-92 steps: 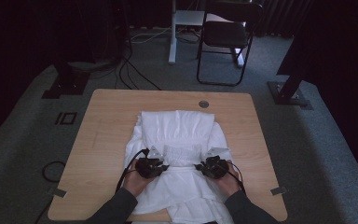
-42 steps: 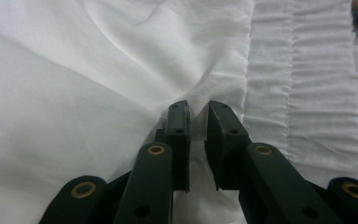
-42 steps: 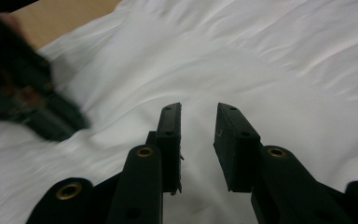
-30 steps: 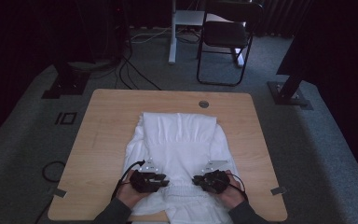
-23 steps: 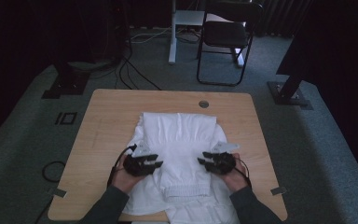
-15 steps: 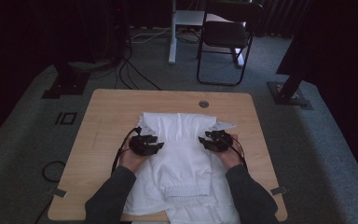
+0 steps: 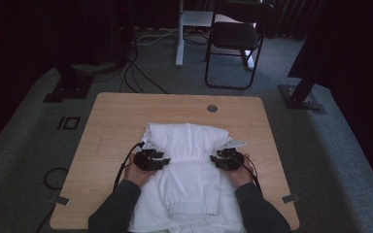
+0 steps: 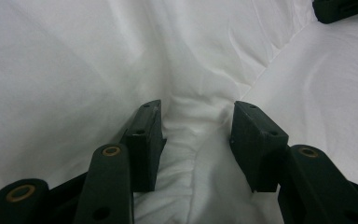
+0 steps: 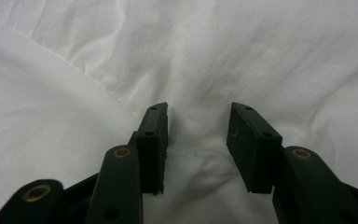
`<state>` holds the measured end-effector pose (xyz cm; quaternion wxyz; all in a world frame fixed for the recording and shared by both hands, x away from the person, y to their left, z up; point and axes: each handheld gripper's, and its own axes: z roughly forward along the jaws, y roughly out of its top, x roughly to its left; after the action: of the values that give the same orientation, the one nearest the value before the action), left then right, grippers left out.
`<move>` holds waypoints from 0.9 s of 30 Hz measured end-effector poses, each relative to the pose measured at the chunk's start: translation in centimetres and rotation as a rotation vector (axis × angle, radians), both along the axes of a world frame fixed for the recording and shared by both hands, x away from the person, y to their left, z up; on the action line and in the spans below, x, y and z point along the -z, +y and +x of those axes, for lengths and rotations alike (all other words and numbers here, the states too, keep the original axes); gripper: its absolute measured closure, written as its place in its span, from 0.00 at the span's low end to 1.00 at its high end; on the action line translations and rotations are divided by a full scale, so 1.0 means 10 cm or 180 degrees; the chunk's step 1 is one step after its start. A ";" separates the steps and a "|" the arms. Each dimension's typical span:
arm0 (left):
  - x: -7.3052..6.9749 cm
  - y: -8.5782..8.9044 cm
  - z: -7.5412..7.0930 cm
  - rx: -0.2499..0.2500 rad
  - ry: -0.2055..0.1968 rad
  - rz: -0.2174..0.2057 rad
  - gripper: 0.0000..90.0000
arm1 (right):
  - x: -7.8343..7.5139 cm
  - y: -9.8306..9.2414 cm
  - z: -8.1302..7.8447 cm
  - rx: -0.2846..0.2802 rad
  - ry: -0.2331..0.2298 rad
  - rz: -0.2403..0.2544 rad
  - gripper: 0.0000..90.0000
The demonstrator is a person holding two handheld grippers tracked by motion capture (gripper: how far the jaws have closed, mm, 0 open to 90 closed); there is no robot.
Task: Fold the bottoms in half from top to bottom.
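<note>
Your left gripper [image 7: 159, 160] and right gripper [image 7: 222, 159] rest on the white garment [image 7: 189, 187] spread across the desk [image 7: 116, 116]. Left jaws have just been opening; both stand apart, cloth bunched loosely between them.

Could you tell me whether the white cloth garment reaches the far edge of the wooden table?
No, the white cloth garment stops short, leaving bare wooden table beyond it.

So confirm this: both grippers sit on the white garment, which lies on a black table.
Not quite. The table is light wood, not black, as the high view shows. The rest holds: the left gripper and right gripper both sit on the white garment.
</note>
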<state>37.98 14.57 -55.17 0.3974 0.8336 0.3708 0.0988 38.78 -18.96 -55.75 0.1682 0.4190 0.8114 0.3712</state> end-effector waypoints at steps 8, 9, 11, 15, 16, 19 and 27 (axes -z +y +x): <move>-0.07 0.02 -0.30 0.0083 -0.0021 0.0115 0.59 | 0.01 0.02 -0.24 -0.0070 -0.0029 -0.0024 0.64; -0.07 0.02 -0.30 0.0083 -0.0021 0.0115 0.59 | 0.02 0.01 -0.24 -0.0063 -0.0033 -0.0012 0.64; -0.22 0.07 -0.25 -0.0073 -0.0219 0.0165 0.56 | 0.02 0.01 -0.24 -0.0064 -0.0035 0.0006 0.64; -0.42 0.18 -0.05 -0.0369 -0.0360 0.0097 0.46 | 0.03 0.00 -0.24 -0.0047 -0.0043 0.0034 0.64; -0.52 0.25 0.13 -0.0529 -0.0374 0.0038 0.43 | 0.03 0.00 -0.24 -0.0049 -0.0050 0.0041 0.64; -0.56 0.32 0.40 -0.0749 -0.0393 -0.0012 0.32 | 0.03 0.00 -0.24 -0.0048 -0.0059 0.0060 0.64; -0.23 0.33 0.85 -0.0966 0.0014 0.0223 0.22 | 0.04 -0.01 -0.25 -0.0050 -0.0066 0.0090 0.64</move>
<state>46.51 17.92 -52.86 0.3477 0.7815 0.4898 0.1688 36.30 -19.08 -56.18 0.1678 0.4110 0.8076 0.3882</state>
